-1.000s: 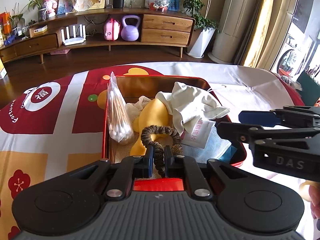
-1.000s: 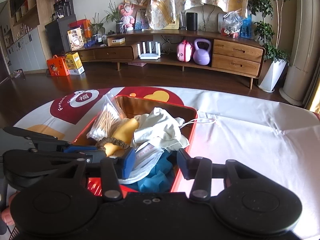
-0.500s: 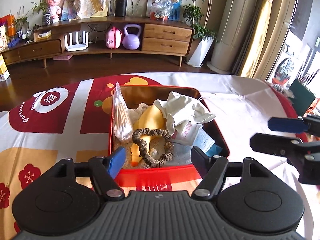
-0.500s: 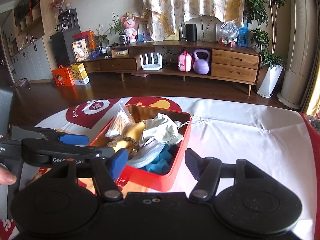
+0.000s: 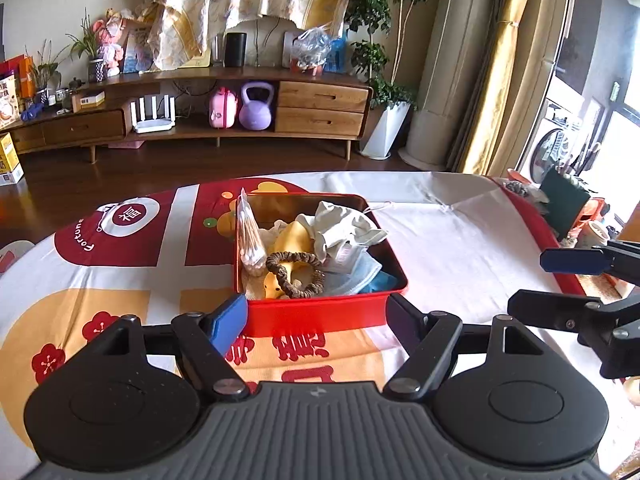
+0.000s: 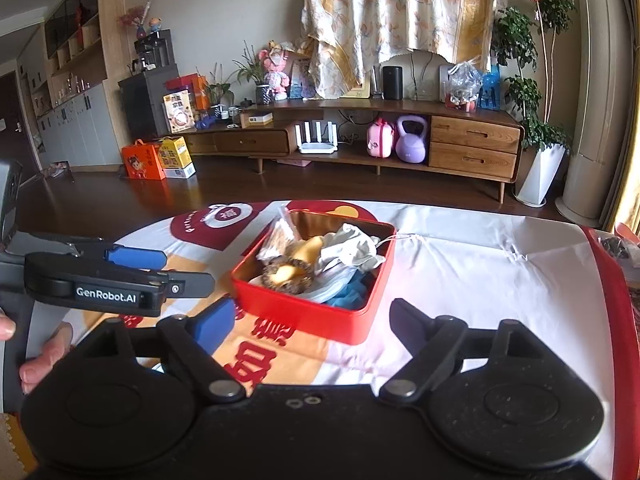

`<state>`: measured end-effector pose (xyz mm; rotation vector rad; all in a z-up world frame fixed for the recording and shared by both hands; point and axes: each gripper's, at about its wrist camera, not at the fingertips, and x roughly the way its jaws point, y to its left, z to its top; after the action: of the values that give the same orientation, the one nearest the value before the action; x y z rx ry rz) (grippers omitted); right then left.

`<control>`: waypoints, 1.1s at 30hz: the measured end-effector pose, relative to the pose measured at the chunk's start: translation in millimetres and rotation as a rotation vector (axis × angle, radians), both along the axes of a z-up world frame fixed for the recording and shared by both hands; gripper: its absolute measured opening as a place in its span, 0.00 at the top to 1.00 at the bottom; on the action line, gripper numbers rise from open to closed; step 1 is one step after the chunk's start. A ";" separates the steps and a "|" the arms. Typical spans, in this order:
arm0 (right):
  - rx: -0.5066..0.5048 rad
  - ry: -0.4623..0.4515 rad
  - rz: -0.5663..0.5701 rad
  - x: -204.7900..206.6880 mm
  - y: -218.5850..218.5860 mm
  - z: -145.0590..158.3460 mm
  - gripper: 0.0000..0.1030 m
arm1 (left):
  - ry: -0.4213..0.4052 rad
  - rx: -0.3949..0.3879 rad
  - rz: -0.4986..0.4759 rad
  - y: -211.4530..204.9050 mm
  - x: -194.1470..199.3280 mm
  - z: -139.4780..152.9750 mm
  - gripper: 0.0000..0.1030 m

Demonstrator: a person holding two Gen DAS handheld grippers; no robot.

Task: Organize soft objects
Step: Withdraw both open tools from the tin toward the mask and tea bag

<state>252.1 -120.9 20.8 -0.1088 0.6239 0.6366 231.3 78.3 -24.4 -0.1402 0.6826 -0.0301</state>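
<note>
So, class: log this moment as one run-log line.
left tongs: open, empty | right tongs: open, empty | scrunchie: in red tin | phase: release

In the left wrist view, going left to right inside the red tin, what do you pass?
Bag of cotton swabs → brown scrunchie on the yellow duck → white cloth.

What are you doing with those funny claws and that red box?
A person holds a claw in each hand and is tidying soft things into the red tin on the table. A brown scrunchie lies on top of a yellow duck, beside cotton swabs, a white cloth and a blue mask. The left claw and right claw have just been opening; both are empty, apart from the tin.
</note>
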 end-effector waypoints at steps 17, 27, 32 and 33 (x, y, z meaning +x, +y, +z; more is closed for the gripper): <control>0.009 -0.053 0.007 -74.8 -15.9 -4.0 0.01 | -0.011 -0.040 -0.009 -12.2 -85.4 10.5 0.17; 0.029 -0.052 -0.012 -93.4 -21.1 -20.0 0.00 | -0.037 -0.044 -0.002 -10.3 -117.7 -7.6 0.00; 0.009 -0.045 -0.028 -100.1 -20.2 -36.5 0.00 | -0.051 -0.017 -0.007 -15.6 -126.2 -20.0 0.00; 0.007 -0.034 -0.030 -100.0 -20.3 -40.6 0.00 | -0.048 -0.016 -0.006 -16.2 -127.3 -23.1 0.00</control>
<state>152.0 -141.3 -19.8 -0.1027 0.5896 0.6066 104.1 62.1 -47.5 -0.1527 0.6345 -0.0449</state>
